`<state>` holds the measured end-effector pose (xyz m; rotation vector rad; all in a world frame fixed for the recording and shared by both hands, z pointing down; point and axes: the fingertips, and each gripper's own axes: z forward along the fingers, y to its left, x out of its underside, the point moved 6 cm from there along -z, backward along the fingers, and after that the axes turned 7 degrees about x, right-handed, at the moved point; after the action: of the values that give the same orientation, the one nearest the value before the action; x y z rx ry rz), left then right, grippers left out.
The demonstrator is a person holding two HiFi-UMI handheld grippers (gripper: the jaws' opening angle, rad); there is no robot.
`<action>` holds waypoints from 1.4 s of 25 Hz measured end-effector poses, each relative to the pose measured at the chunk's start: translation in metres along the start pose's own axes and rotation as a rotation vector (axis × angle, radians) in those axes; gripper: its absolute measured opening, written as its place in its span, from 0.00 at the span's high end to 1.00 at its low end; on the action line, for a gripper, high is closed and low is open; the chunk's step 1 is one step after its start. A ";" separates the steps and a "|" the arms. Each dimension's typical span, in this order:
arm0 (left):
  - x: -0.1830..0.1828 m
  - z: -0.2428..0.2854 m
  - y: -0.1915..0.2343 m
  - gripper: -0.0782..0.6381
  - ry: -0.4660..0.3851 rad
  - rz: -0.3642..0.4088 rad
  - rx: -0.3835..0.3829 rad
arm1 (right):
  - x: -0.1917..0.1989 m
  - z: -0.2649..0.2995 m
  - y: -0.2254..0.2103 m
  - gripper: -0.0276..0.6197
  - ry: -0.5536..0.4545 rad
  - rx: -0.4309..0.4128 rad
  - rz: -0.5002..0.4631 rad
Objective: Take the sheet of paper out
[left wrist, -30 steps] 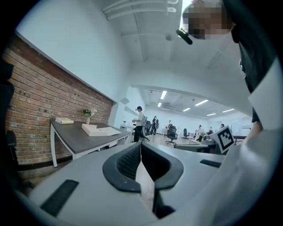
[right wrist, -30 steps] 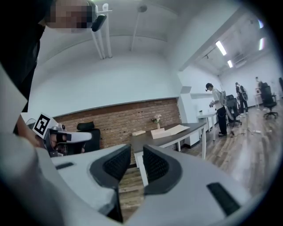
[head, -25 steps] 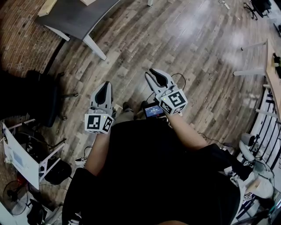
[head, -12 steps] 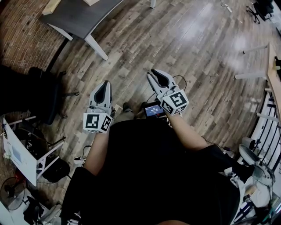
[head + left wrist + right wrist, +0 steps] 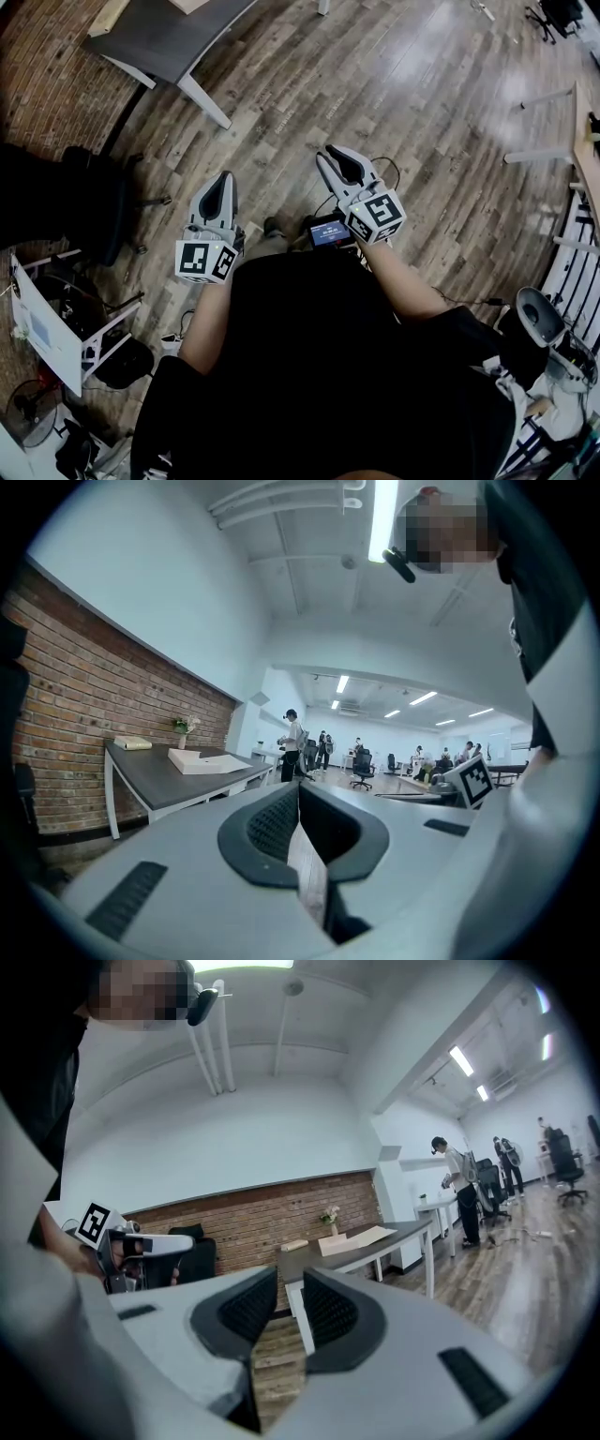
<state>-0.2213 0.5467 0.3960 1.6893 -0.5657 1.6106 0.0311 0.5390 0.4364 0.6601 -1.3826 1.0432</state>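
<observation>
**A:** so where's the paper at?

**B:** the paper [image 5: 361, 1237] is lying flat on the grey table [image 5: 169, 42] by the brick wall [image 5: 234, 1222], well apart from both grippers.

**A:** and the grippers?

**B:** both are held out level over the wood floor [image 5: 422, 84]. The left gripper [image 5: 298, 794] has its jaws pressed together with nothing in them. The right gripper [image 5: 291, 1283] has a partial gap between its jaws and is also empty.

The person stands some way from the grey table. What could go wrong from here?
1. The black chair stands near the way to the table; the person might bump it.
2. The left gripper looks shut; it would need to open before it can take the paper.
3. The vase stands close to the paper and could be knocked over.
</observation>
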 end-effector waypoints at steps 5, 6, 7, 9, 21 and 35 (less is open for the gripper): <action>-0.003 0.005 -0.005 0.90 -0.013 0.014 -0.003 | -0.002 -0.005 -0.009 0.82 -0.008 0.012 -0.017; -0.003 0.007 -0.005 0.90 -0.014 0.016 -0.003 | -0.002 -0.005 -0.011 0.82 -0.010 0.015 -0.016; -0.004 0.009 -0.005 0.90 -0.013 0.018 -0.003 | -0.002 -0.005 -0.014 0.82 -0.012 0.018 -0.014; -0.004 0.012 -0.008 0.89 -0.013 0.021 -0.005 | -0.002 -0.007 -0.019 0.82 -0.017 0.018 -0.008; 0.001 0.030 -0.017 0.90 -0.005 0.014 -0.020 | -0.002 -0.018 -0.059 0.82 -0.031 0.055 -0.028; 0.006 0.098 0.051 0.90 -0.074 -0.116 -0.042 | 0.001 0.046 -0.111 0.82 0.008 0.079 -0.026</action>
<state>-0.1930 0.4415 0.4161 1.7244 -0.5239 1.4498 0.1072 0.4510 0.4649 0.7292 -1.3281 1.0832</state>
